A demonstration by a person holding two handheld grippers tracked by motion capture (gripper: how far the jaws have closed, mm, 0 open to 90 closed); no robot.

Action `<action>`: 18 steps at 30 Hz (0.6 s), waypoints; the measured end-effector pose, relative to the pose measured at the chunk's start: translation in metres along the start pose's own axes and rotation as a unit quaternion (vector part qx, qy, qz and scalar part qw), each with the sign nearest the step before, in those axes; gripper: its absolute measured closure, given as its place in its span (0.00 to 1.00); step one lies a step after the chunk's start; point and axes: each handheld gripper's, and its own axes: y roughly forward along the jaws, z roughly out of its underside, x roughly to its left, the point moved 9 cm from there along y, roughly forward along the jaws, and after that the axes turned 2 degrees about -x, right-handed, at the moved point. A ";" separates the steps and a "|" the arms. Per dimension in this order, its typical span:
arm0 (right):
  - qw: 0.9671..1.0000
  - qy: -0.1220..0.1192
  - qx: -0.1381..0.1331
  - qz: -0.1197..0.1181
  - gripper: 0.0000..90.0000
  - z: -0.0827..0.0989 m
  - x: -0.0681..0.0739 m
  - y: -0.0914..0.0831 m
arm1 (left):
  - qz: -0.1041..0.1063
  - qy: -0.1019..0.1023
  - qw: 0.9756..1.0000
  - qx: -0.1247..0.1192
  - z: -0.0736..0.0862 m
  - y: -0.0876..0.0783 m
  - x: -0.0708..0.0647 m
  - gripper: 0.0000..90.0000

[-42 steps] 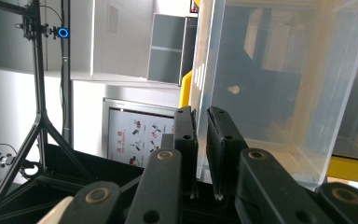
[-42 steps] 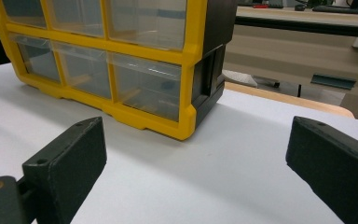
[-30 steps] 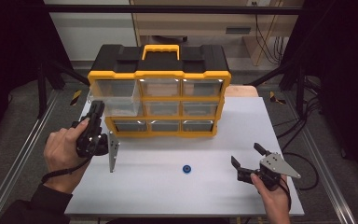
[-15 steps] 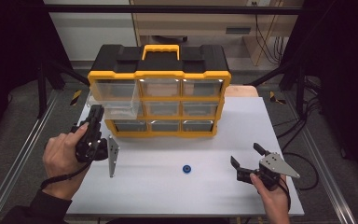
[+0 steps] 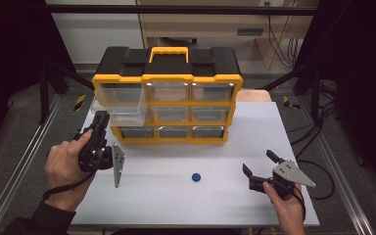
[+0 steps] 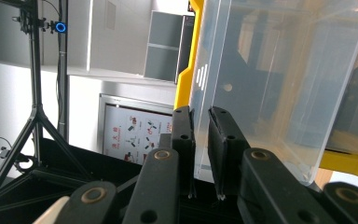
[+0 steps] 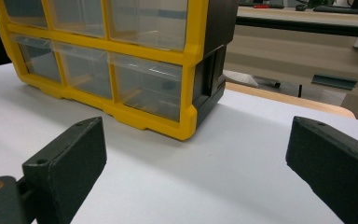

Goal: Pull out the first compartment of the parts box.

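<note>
Left gripper view: left gripper point(image 6: 200, 154) clamps clear plastic drawer point(image 6: 279, 79) wall; right gripper point(image 7: 196, 177) spread wide.

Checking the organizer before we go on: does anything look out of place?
Yes. The clear drawer at the organizer's left column sticks out and sags, unlike the flush ones. The left gripper pinches its wall. A small blue part lies loose on the table.

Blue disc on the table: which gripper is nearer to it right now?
Right. The right gripper rests on the table just right of the blue disc, jaws open toward it. The left gripper is farther off, up-left, clamped on the pulled-out clear drawer.
</note>
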 end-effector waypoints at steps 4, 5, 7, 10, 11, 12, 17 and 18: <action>1.000 -0.001 0.000 0.000 0.06 0.000 0.000 0.000 | 0.005 -0.012 1.000 0.000 0.001 0.000 0.001 0.88; 1.000 0.000 0.001 0.000 0.06 0.000 0.000 0.000 | 0.004 -0.020 1.000 -0.008 0.001 0.001 0.000 0.85; 1.000 0.000 0.001 -0.001 0.06 0.000 0.000 0.000 | 0.012 -0.031 0.999 -0.012 0.001 0.001 0.000 0.83; 1.000 0.002 0.002 -0.002 0.06 0.000 0.001 0.000 | 0.028 -0.071 0.997 -0.007 0.004 -0.001 0.000 0.70; 1.000 0.002 0.003 -0.003 0.06 0.001 0.001 0.000 | 0.033 -0.109 0.993 -0.006 0.007 -0.003 0.000 0.65; 1.000 0.002 0.003 -0.003 0.06 0.001 0.001 0.000 | 0.033 -0.109 0.993 -0.006 0.007 -0.003 0.000 0.60; 1.000 0.001 0.003 -0.003 0.06 0.000 0.002 0.000 | 0.071 -0.249 0.966 -0.009 0.013 -0.009 -0.010 0.36; 1.000 0.001 0.003 -0.003 0.06 0.000 0.002 0.000 | 0.071 -0.249 0.966 -0.009 0.013 -0.009 -0.010 0.34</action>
